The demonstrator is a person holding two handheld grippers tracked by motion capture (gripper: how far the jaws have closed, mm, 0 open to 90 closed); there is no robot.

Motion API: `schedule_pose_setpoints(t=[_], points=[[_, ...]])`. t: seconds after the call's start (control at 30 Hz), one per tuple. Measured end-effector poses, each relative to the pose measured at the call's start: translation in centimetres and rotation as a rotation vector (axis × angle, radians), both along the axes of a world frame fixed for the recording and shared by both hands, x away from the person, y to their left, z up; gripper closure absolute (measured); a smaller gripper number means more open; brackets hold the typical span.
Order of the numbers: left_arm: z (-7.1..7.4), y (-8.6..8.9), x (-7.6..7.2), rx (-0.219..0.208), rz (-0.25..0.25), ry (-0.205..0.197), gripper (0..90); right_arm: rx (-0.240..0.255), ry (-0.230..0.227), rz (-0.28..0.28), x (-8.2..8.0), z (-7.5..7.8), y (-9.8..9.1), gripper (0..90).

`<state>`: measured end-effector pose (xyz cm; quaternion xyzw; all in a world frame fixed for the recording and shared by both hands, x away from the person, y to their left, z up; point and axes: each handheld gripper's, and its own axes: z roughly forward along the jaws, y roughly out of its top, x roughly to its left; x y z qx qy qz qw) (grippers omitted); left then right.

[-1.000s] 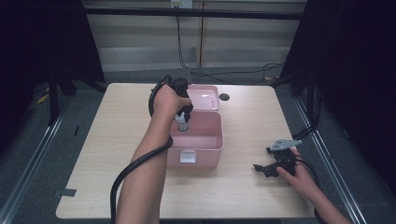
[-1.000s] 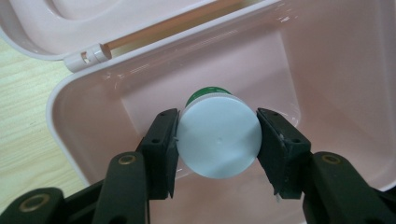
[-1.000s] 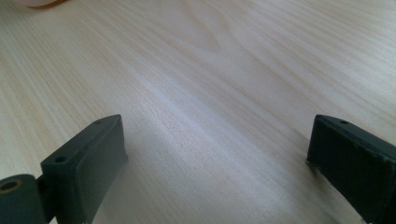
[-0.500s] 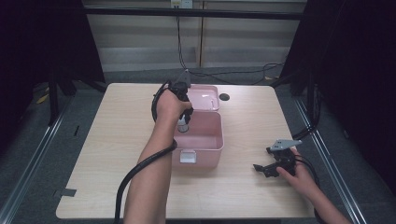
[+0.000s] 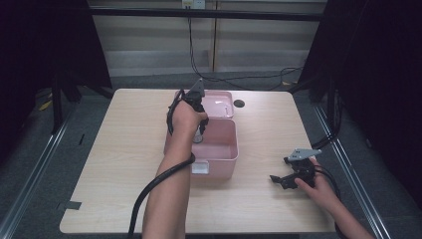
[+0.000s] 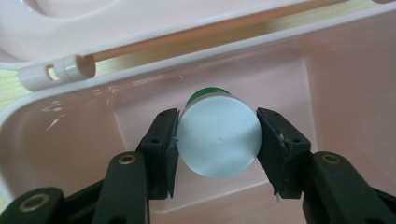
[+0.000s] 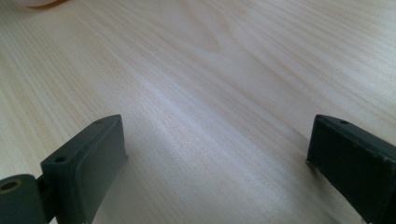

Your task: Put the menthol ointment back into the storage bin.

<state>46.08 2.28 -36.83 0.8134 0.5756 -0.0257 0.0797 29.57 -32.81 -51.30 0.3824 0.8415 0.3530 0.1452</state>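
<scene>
A pink plastic box (image 5: 219,149) stands open at the table's middle, its lid (image 5: 219,103) folded back behind it. My left gripper (image 5: 200,130) points down into the box and is shut on a small bottle (image 5: 199,137). In the left gripper view the black pads clamp the bottle's white cap (image 6: 218,138) from both sides, and a green band shows behind the cap. The pink box wall (image 6: 70,140) surrounds it. My right gripper (image 5: 279,180) rests low over the table at the right, held in a hand. Its jaws stand wide apart over bare wood with nothing between them.
A small dark round hole (image 5: 239,103) sits in the tabletop right of the lid. A white label (image 5: 201,168) marks the box's front wall. A black cable trails along the left forearm. Dark floor and rails flank the wooden table (image 5: 124,149).
My left gripper has sunk deeper into the pink box with the bottle in its grip. The right gripper has stayed where it was.
</scene>
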Motion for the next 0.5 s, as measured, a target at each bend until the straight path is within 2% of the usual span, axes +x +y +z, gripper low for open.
schedule_pose_setpoints(t=[0.3,0.37,0.5], points=[[-0.9,-0.3,-0.1,0.012,0.02,0.014,50.8,0.0,0.0,0.0,0.0,0.0,0.0,3.9],[-1.1,-0.5,-0.2,0.017,0.044,0.006,50.8,0.0,0.0,0.0,0.0,0.0,0.0,3.9],[-1.5,-0.6,-0.3,0.017,0.043,0.0,50.8,0.0,0.0,0.0,0.0,0.0,0.0,3.9]])
